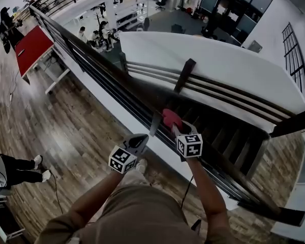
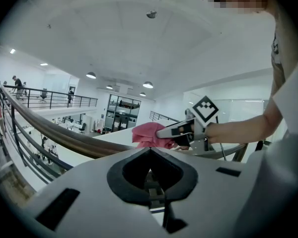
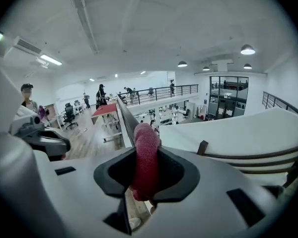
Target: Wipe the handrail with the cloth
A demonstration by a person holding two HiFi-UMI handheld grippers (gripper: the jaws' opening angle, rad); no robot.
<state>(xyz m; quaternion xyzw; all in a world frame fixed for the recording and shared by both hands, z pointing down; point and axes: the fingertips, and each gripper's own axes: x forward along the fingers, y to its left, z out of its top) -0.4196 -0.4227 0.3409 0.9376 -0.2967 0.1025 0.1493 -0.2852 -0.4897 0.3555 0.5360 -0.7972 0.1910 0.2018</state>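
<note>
The dark handrail [image 1: 117, 80] runs diagonally from the far left down to the near right. A red cloth [image 1: 170, 118] lies on top of it, and my right gripper [image 1: 176, 128] is shut on it. In the right gripper view the cloth [image 3: 146, 155] fills the gap between the jaws, with the handrail [image 3: 126, 117] stretching ahead. My left gripper [image 1: 141, 140] hovers just left of the rail, near the cloth, shut on nothing. Its own view shows the handrail [image 2: 64, 137], the cloth [image 2: 148, 133] and the right gripper [image 2: 186, 129] just beyond its closed tips [image 2: 150, 150].
Beyond the rail a stairwell [image 1: 229, 131] drops beside a white wall [image 1: 203, 60]. A red table [image 1: 33, 43] stands at the far left on the wooden floor [image 1: 66, 126]. A person's legs [image 1: 20, 169] reach in from the left edge.
</note>
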